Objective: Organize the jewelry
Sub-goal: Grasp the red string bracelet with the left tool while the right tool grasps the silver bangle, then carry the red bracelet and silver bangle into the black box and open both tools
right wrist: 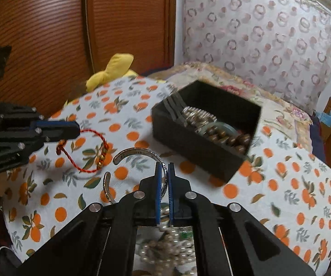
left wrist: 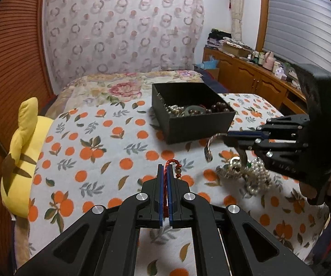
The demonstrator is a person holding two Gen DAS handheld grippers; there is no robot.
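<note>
**Count of what lies before my fingers**

I hold two pieces: one red cord bracelet (right wrist: 87, 151) in my left gripper (left wrist: 165, 168) and one silver cuff bangle (right wrist: 140, 155) in my right gripper (right wrist: 164, 165). One black box (left wrist: 200, 124) sits on the bed at 1 o'clock from my left gripper; the beads inside are too jumbled to number. One heap of pearl strands (left wrist: 255, 177) lies at 3 o'clock. One yellow plush toy (left wrist: 25, 147) sits at 9 o'clock.
</note>
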